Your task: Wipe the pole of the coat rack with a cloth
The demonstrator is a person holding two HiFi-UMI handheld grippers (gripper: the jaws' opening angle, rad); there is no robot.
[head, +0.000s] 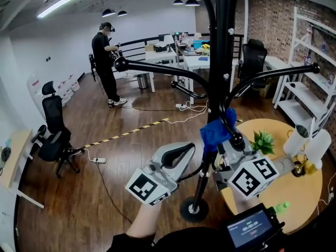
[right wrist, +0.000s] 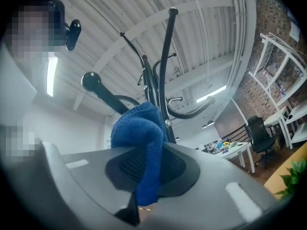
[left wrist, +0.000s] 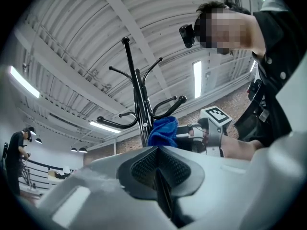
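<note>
The black coat rack pole [head: 224, 62] rises through the middle of the head view from its round base [head: 193, 209]. My right gripper [head: 229, 135] is shut on a blue cloth [head: 214, 132], and the cloth is pressed against the pole just below the curved hooks. In the right gripper view the cloth [right wrist: 140, 137] bulges out of the shut jaws [right wrist: 144, 153] beside the pole [right wrist: 164, 75]. My left gripper [head: 181, 152] hangs left of the pole, apart from it. Its jaws [left wrist: 157, 151] are shut with nothing between them, and they look up at the pole [left wrist: 138, 99] and the cloth [left wrist: 163, 131].
A round yellow table [head: 294, 193] with a small green plant [head: 262, 140] and white lamps [head: 310, 143] stands close on the right. White shelves [head: 310, 62] line the brick wall. An office chair [head: 54, 135], floor cables [head: 105, 182] and a person [head: 105, 62] are further off.
</note>
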